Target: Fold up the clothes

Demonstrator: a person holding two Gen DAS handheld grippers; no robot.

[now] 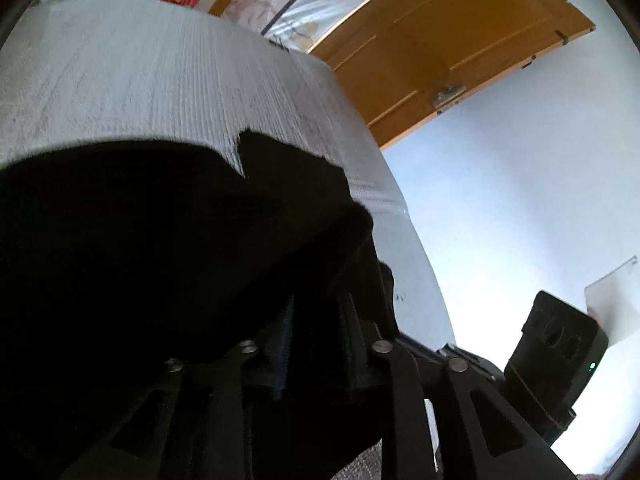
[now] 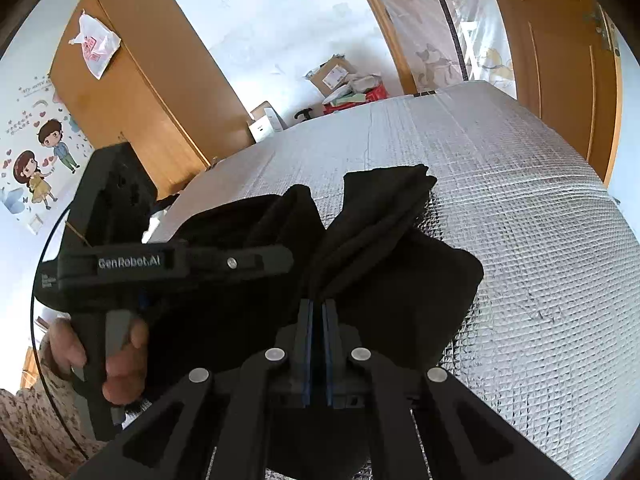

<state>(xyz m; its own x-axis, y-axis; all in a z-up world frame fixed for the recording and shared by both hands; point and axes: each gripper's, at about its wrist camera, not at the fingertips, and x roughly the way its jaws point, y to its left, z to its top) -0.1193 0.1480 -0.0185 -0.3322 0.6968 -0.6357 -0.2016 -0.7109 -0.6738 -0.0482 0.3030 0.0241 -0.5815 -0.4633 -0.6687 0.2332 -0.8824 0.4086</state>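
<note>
A black garment (image 2: 400,280) lies bunched on the silver quilted mat (image 2: 520,200). My right gripper (image 2: 317,312) is shut on a gathered fold of it, and the cloth fans upward from between the blue pads. In the left wrist view the same black garment (image 1: 140,260) fills the lower left, on the mat (image 1: 160,80). My left gripper (image 1: 324,304) has its jaws apart; cloth drapes over the tips and hides them. The left gripper's body (image 2: 132,264) sits at the left of the garment, held by a hand (image 2: 120,360).
The mat's right edge (image 1: 400,208) drops off toward a white wall. A wooden door (image 1: 460,40) stands beyond it. A wooden wardrobe (image 2: 140,100) with a plastic bag (image 2: 94,44) is at the far left, and boxes and clutter (image 2: 348,84) sit past the mat's far end.
</note>
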